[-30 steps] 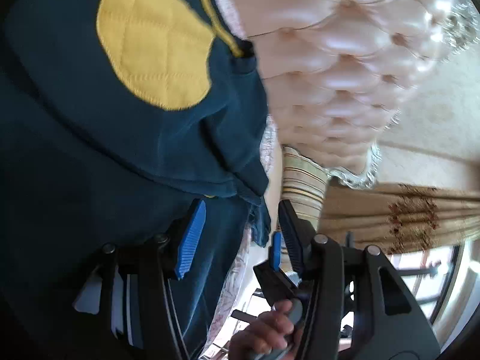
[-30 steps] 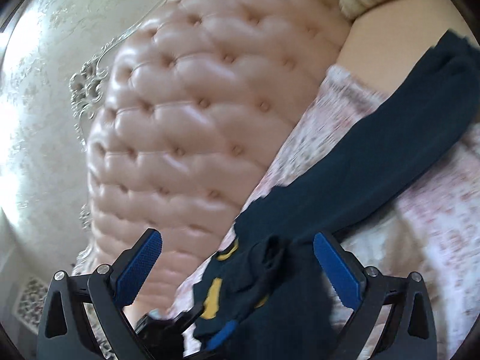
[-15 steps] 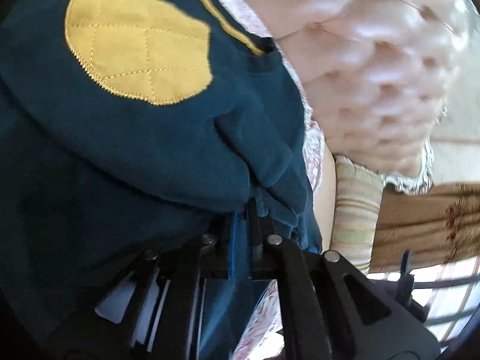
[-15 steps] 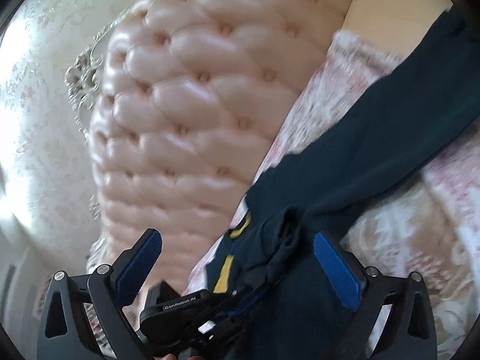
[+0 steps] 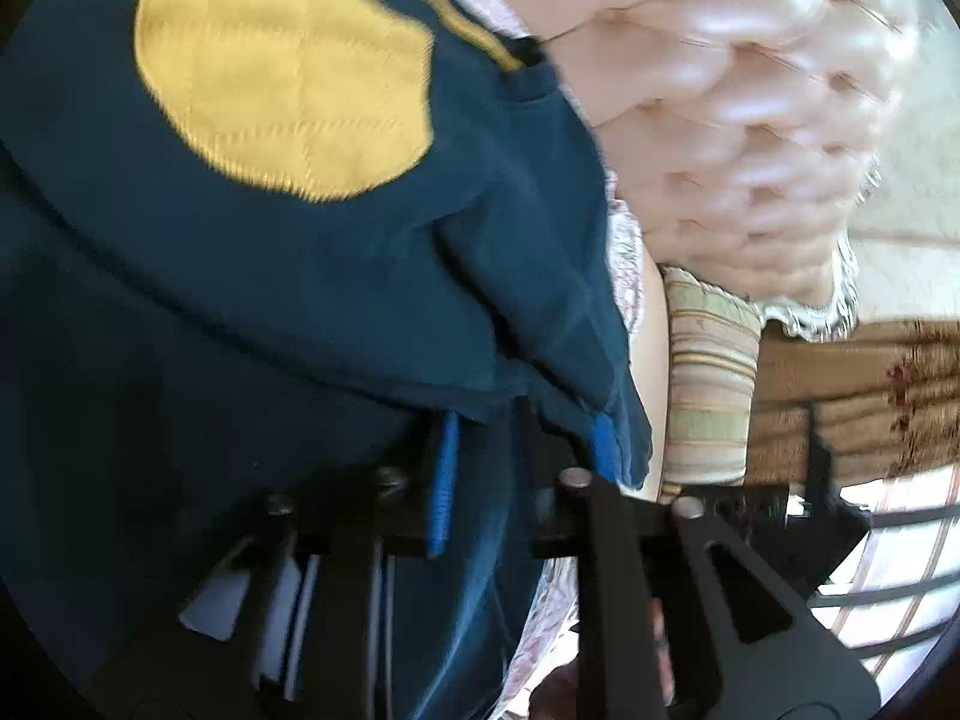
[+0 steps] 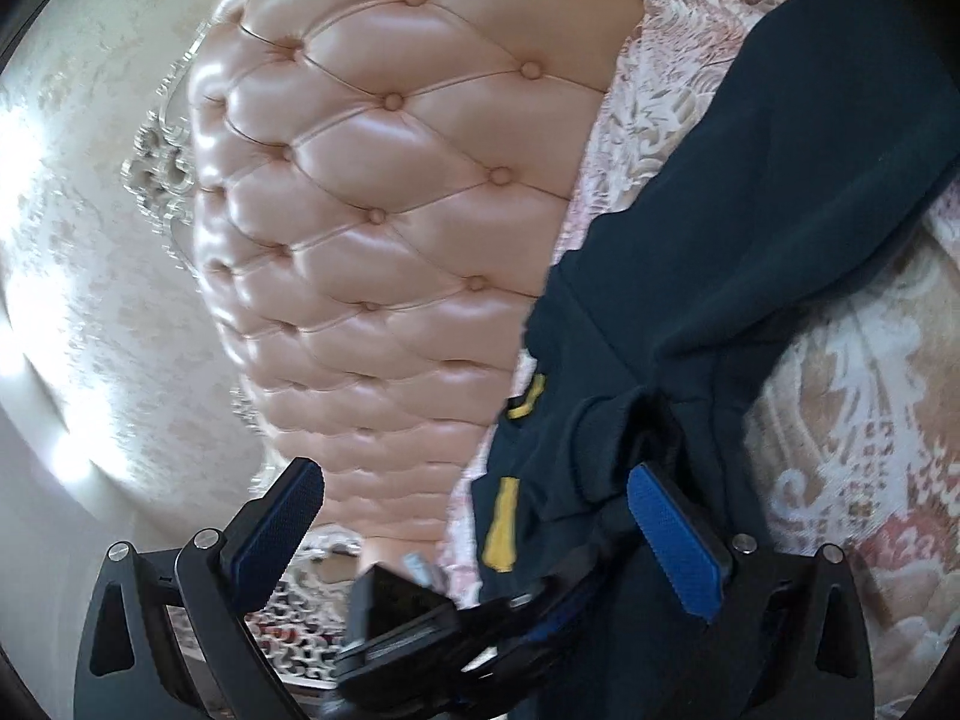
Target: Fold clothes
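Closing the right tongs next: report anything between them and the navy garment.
Nothing visible does. The right tongs stand open, and the edge of the navy garment lies between their pads, near the right one.

A dark teal garment (image 5: 312, 276) with a quilted yellow oval patch (image 5: 282, 66) and yellow trim lies rumpled on a pink floral bedspread (image 6: 852, 420); one long dark section stretches diagonally across the bed toward the headboard side.

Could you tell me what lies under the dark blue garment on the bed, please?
A pink floral bedspread shows beside and beneath the dark blue garment, up to the tufted headboard. Whatever sits under the garment's middle is covered and cannot be seen.
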`<state>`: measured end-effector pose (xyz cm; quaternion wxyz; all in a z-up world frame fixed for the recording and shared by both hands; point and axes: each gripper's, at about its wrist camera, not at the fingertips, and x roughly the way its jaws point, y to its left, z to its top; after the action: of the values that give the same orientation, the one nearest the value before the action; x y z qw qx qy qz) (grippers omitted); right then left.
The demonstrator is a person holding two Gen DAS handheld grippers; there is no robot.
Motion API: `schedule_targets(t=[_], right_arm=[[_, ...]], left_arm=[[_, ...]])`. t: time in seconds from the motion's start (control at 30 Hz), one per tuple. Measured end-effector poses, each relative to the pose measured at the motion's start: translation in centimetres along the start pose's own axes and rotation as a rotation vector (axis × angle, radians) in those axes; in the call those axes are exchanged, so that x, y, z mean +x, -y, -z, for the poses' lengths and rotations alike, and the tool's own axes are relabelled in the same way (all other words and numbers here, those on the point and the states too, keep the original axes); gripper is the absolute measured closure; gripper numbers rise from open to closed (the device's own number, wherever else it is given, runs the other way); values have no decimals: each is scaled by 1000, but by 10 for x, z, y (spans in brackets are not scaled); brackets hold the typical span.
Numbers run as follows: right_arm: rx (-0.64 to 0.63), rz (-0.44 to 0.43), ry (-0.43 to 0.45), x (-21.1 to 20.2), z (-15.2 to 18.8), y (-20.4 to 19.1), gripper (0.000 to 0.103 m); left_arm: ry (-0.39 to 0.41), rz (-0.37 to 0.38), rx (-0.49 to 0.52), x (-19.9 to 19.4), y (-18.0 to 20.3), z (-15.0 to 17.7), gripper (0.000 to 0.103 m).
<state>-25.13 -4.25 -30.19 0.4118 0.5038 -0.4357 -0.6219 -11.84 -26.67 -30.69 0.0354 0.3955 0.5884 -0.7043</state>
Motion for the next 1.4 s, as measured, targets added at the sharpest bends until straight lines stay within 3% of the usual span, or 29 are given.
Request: schedule_targets(t=[0.1,0.2,0.37,0.53,0.63,0.7,0.8,0.9,1.0,1.03,1.1,1.17,1.3,1.4], right_arm=[[-65,47,-11,6,1,-5,0],[-91,62,-29,11,1,-5,0],[-193,154,-87,21,2,-10,0],[-510,393,-201,49,26,-35,3],[-672,535,-225,58,38,-41,34],[-678,562,-220,53,34,-36,62],[-628,537,-221,44,23,-28,78],[-657,562,-218,43,23,-30,79],[-724,611,-211,44,31,-37,83],[-738,622,-210,45,32,-38,83],[-748,634,-211,47,34,-39,84],[-766,654,-212,47,35,-38,86],[-777,667,-215,46,37,-37,87],[-779,672,-217,48,37,-36,88]], left_arm=[[8,13,66,-12,7,0,76],[23,22,76,-22,6,-4,63],[42,29,54,-31,-3,-15,62],[60,44,108,-45,1,-37,62],[-14,30,216,-44,24,-59,60],[-113,18,257,-32,41,-69,46],[-281,8,296,-3,61,-72,42],[-380,-62,260,19,62,-72,42],[-421,-74,160,35,51,-74,42],[-422,-74,139,40,49,-76,44],[-404,-72,133,46,51,-82,79],[-387,-71,127,51,53,-88,89],[-352,-62,110,62,55,-99,89],[-326,-42,31,70,41,-104,89]])
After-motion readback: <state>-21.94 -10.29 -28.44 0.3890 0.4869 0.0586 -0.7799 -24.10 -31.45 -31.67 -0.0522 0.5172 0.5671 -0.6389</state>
